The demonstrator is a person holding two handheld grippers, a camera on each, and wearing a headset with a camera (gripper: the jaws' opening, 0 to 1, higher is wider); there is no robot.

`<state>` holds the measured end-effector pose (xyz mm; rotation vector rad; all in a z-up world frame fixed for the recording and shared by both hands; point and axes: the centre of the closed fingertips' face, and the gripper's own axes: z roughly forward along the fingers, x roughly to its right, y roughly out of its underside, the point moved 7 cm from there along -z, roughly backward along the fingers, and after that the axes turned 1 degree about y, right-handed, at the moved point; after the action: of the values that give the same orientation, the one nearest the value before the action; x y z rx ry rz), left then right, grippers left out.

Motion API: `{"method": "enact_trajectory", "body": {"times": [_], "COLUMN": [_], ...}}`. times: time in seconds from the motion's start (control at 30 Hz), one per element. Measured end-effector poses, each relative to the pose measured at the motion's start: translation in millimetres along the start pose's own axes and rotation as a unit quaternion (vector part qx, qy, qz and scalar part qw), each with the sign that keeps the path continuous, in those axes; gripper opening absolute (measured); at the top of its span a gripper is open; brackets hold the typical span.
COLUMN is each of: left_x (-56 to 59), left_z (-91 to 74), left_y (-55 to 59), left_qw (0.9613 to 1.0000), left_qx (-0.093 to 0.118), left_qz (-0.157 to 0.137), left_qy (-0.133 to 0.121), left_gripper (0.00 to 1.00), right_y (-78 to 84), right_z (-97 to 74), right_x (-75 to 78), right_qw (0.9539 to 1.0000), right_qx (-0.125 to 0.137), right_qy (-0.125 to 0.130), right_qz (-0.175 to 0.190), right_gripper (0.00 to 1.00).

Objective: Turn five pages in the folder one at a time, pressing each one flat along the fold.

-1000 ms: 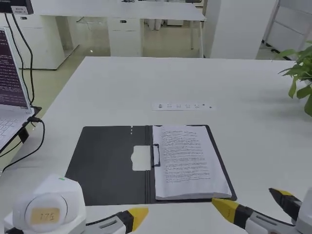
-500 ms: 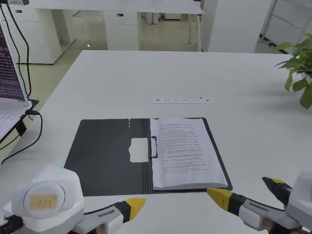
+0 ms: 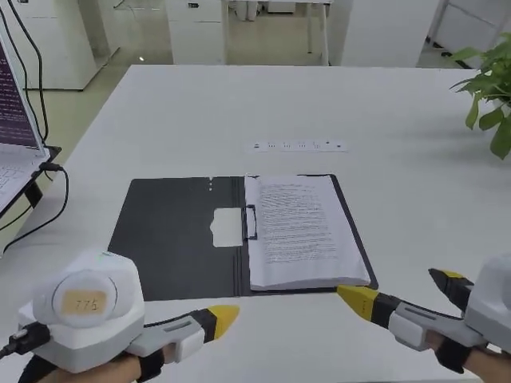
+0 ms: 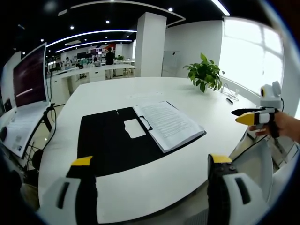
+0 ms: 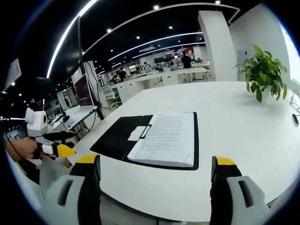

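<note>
1. We held the left tongs [image 4: 151, 159] wide apart with nothing between the yellow tips, low over the near edge of the white worktop [image 3: 239, 104].
2. We held the right tongs [image 3: 399, 286] just as wide and just as bare, off the near right corner of the folder [image 3: 180, 239] and clear of it.
3. The black folder lay open and flat in the middle of the worktop, between the two tongs and a little beyond them, touched by neither.
4. Its left half was bare black cover. On its right half sat the pages [image 3: 299, 231], a thick printed stack with its edges squared up and the top sheet lying flat.
5. A clip [image 3: 252, 222] stood along the fold at the inner edge of the stack, and a small white slip [image 3: 227, 227] lay just left of it on the black cover.
6. Beyond the folder, well apart from it, a white socket strip [image 3: 297, 146] was set into the worktop.
7. A green plant [image 3: 489, 88] stood at the far right, and at the far left stood an open laptop [image 3: 12, 104] with a black cable [image 3: 48, 199] trailing from it.
8. In the left gripper view we saw the right tongs off to the right, held in a hand [image 4: 281, 129], its tips pointing back toward the folder.
</note>
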<state>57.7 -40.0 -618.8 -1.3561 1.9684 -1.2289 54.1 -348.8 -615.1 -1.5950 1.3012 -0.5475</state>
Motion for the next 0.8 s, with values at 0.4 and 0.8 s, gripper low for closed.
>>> {"method": "enact_trajectory", "body": {"times": [0.4,0.8], "left_x": [-1.9,0.5], "left_z": [-2.6,-6.6], "left_y": [2.3,-1.8], "left_qw": [1.0,1.0], "left_qx": [-0.006,0.002], "left_qz": [0.002,0.002], "left_qy": [-0.004,-0.005], "left_gripper": [0.99,0.99], "right_y": [1.1,-1.4], "right_z": [2.7,2.9], "right_x": [0.4,-4.7], "right_qw": [0.9999,1.0], "right_qx": [-0.007,-0.003], "right_qy": [0.001,-0.002], "right_qz": [-0.008,-0.009], "right_gripper": [1.0,1.0]}}
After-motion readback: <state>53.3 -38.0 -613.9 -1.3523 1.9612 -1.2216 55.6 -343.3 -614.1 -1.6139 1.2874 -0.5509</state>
